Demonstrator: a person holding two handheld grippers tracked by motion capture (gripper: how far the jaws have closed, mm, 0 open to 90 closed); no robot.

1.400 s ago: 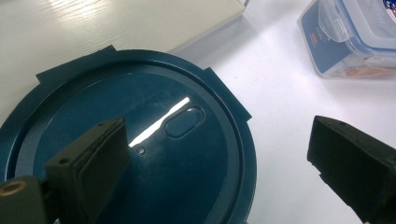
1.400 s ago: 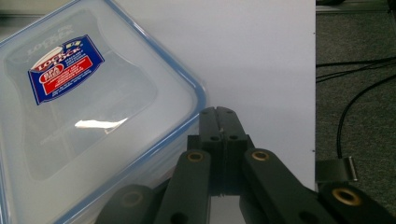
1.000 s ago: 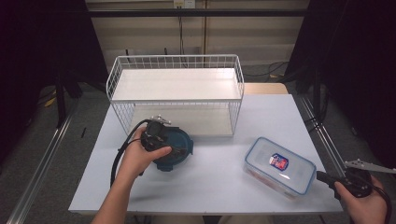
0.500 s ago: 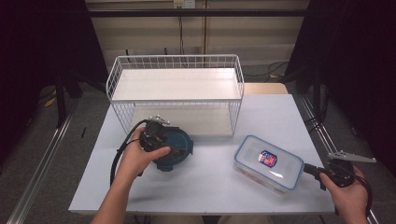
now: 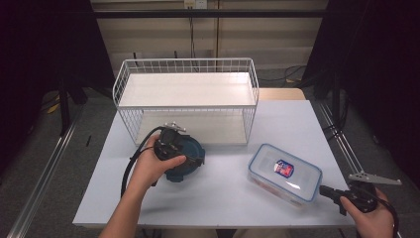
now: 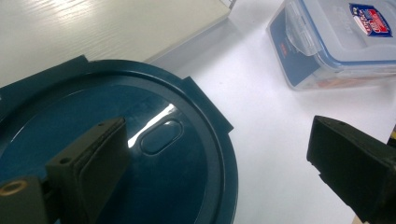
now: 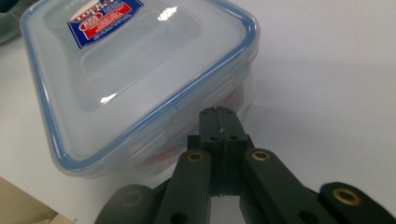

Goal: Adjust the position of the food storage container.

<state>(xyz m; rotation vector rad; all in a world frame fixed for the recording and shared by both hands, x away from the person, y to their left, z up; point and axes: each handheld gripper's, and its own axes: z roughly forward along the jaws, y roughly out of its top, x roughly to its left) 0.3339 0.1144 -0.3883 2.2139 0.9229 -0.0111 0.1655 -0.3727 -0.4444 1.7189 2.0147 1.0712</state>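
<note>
My overhead view down on the whole surface (image 5: 223,198), my two gripper views close in, all sharing the clear box (image 5: 285,173).

A white table (image 5: 223,193) stands on a grey floor (image 5: 54,148), with metal rails (image 5: 42,173) alongside. Black curtains (image 5: 44,44) flank a beige back wall (image 5: 208,34). Cables (image 5: 292,74) lie at the wall's base.

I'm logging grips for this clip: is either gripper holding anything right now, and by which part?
Nothing is held. The left gripper stands open over the dark blue round lid; the right gripper is shut, its tips against the clear food container.
</note>
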